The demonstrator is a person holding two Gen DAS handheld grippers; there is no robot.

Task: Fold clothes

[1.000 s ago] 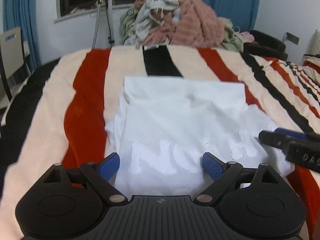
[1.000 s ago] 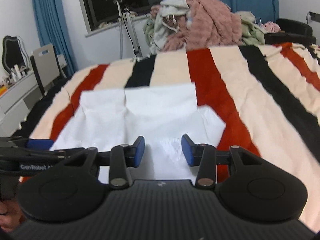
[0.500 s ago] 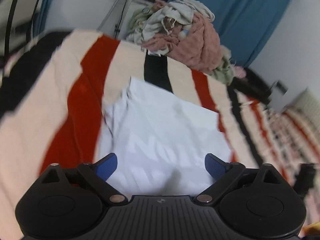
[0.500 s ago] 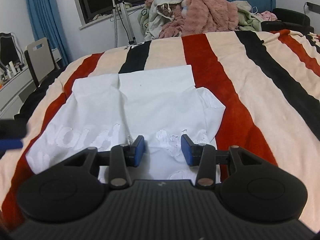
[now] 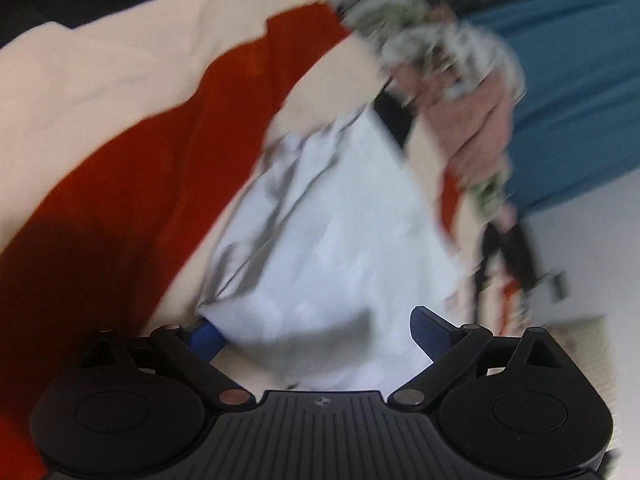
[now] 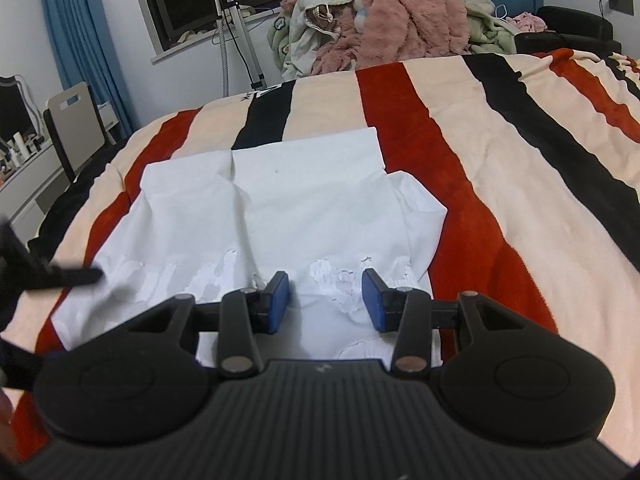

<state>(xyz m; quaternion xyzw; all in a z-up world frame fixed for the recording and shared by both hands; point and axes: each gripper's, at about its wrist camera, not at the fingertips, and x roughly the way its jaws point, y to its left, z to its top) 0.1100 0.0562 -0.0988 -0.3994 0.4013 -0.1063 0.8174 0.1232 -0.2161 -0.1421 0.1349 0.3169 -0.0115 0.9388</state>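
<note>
A white T-shirt (image 6: 304, 216) with pale lettering lies partly folded on the striped red, cream and black blanket (image 6: 500, 168). My right gripper (image 6: 325, 300) is open just above the shirt's near edge, holding nothing. My left gripper (image 5: 316, 330) is open and tilted at the shirt's left corner (image 5: 332, 248); the white cloth lies between its blue fingers, and the view is blurred. The left gripper also shows as a dark blur at the left edge of the right wrist view (image 6: 52, 276).
A heap of pink, grey and green clothes (image 6: 380, 24) lies at the far end of the bed. A chair (image 6: 76, 128) and a desk stand at the left. Blue curtains, a window and a metal stand are behind.
My left gripper has swung left and tilted hard, dropping to the shirt's left corner. My right gripper has barely moved and stays open above the near edge.
</note>
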